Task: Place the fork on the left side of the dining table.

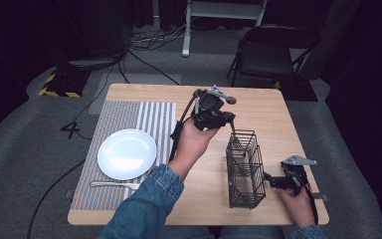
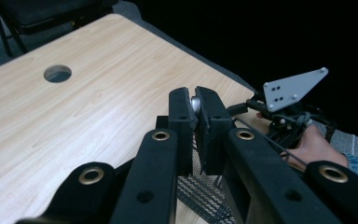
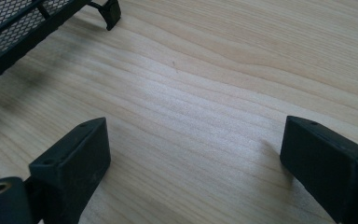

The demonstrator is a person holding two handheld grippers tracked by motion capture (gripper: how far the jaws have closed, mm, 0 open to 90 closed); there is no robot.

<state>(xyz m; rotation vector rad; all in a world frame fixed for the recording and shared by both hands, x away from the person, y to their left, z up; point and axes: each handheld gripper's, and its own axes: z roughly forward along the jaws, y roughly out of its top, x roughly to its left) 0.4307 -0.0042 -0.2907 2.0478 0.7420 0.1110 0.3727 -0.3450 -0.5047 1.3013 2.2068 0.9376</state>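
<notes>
Black wire-mesh caddy [image 1: 246, 169] stands upright on the wooden table [image 1: 268, 112], right of centre. Its compartments are hard to read from the high view; a thin dark handle-like rod rises out of the far end, and contents otherwise cannot be told.

White plate [image 1: 127, 153] sits on a striped placemat [image 1: 129, 117] at the table's left, nothing on it. A fork [image 1: 114, 185] lies on the mat just in front of the plate.

Left gripper [image 1: 229, 121] is held above the caddy's far end, forearm in a denim sleeve [image 1: 146, 209] reaching diagonally across the table. In the left gripper view its jaws are pressed nearly together, pinching a small shiny metal piece [image 2: 196, 103]; what utensil it belongs to cannot be told.

Right gripper [image 1: 270, 180] rests low at the table's near right, just beside the caddy, pointing toward it. In the right gripper view its jaws are spread wide over bare wood, nothing between them, a caddy foot [image 3: 110, 12] ahead.
</notes>
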